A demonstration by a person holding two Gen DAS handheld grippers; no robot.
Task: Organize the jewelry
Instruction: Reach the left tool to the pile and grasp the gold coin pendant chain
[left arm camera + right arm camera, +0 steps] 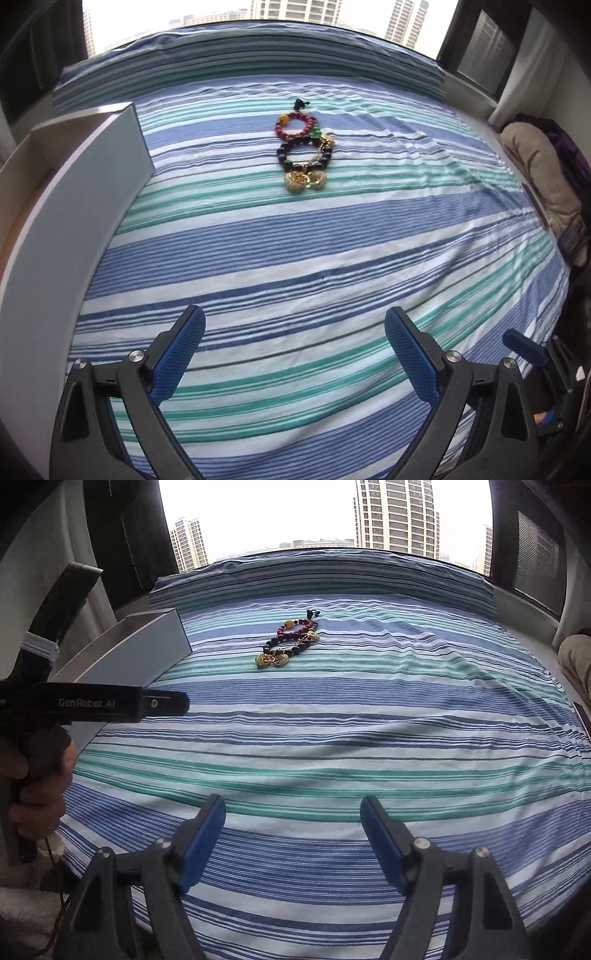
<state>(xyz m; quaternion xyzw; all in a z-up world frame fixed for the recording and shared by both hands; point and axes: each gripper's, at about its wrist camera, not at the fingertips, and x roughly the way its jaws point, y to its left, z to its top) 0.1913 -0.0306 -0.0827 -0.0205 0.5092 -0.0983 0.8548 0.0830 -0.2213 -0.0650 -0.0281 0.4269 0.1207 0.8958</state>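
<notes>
A small heap of jewelry lies on the striped bedsheet: a red bead bracelet [293, 123] [295, 627], a dark bead bracelet [295, 157] [284, 646] and gold pieces [304, 181] [271, 660]. An open grey-white box [85, 192] [129, 657] stands at the left of the heap. My left gripper [293, 354] hovers over the near part of the bed, open and holding nothing, well short of the jewelry. My right gripper [293, 834] is likewise open and bare, also far from the heap. The left tool's black body [92, 703] and the hand holding it show at the left of the right wrist view.
The blue, white and green striped sheet [332, 258] covers the whole bed. A striped pillow [258, 55] lies along the far edge under a window. Beige and purple cloth [543, 173] is piled at the right edge. The right tool's blue fingertip [524, 345] pokes in at the lower right.
</notes>
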